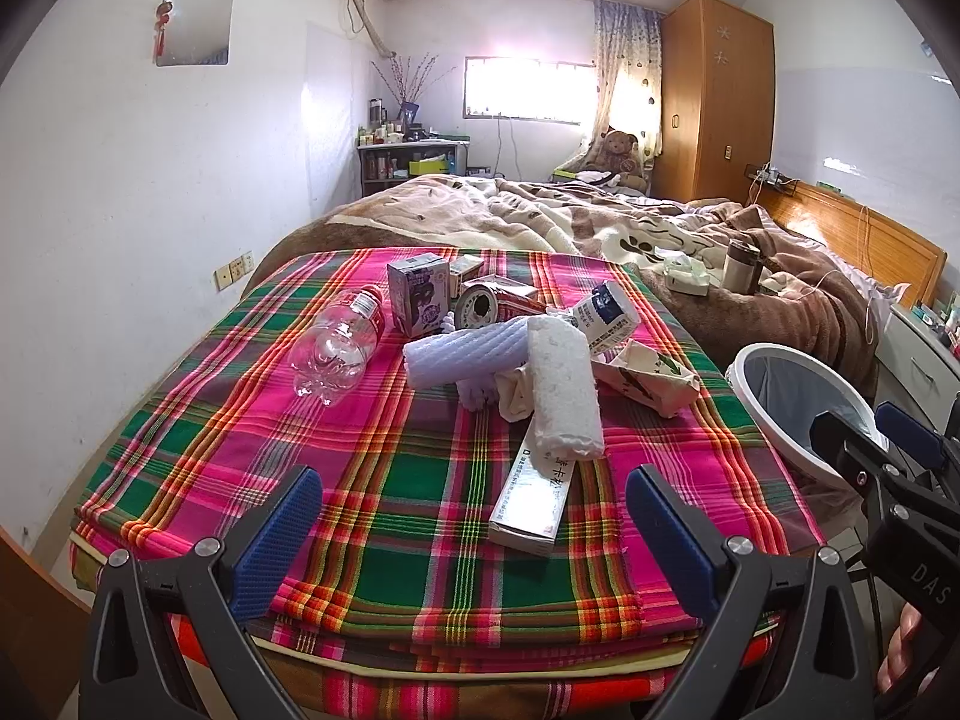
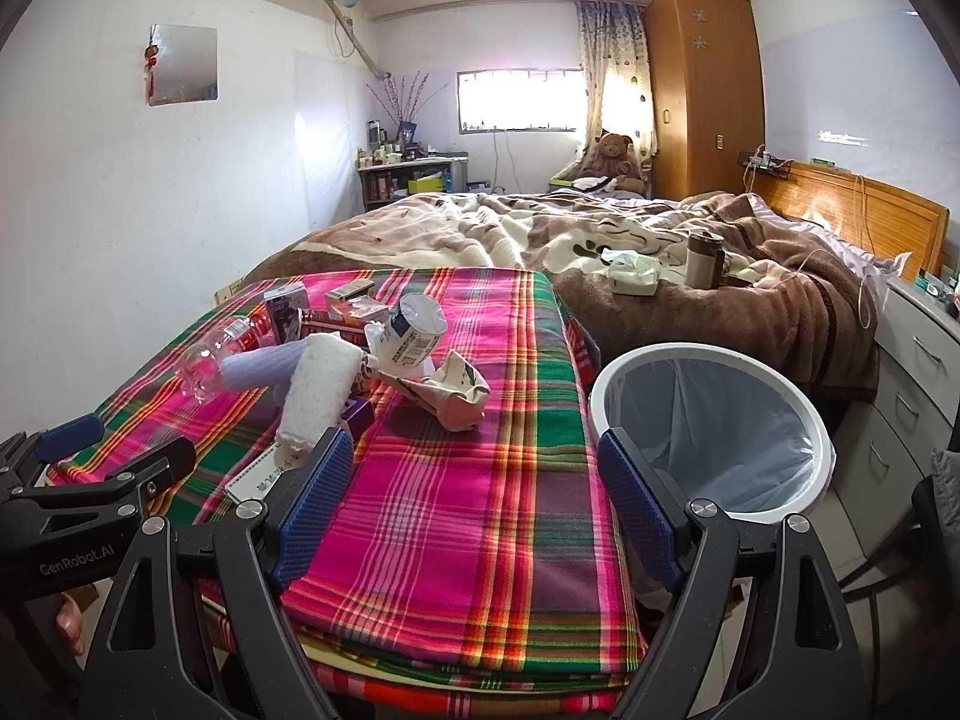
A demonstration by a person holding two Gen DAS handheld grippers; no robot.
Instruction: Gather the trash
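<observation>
A pile of trash lies on the plaid cloth (image 1: 420,480): a clear plastic bottle (image 1: 336,348), a purple carton (image 1: 417,294), a can (image 1: 480,306), a lilac rolled towel (image 1: 456,354), a white rolled towel (image 1: 564,390), a long white box (image 1: 531,504), a milk carton (image 1: 606,315) and a crumpled wrapper (image 1: 648,375). My left gripper (image 1: 474,534) is open near the cloth's front edge, just short of the long box. My right gripper (image 2: 474,498) is open over the cloth's right part, beside the white bin (image 2: 714,426), which is lined with a grey bag. The crumpled wrapper (image 2: 447,390) lies ahead of it.
Behind the cloth spreads a bed with a brown blanket (image 2: 540,240), carrying a tissue pack (image 2: 633,273) and a flask (image 2: 705,258). A drawer unit (image 2: 912,372) stands right of the bin. A wardrobe (image 2: 702,84) and a teddy bear (image 2: 612,156) are at the far wall.
</observation>
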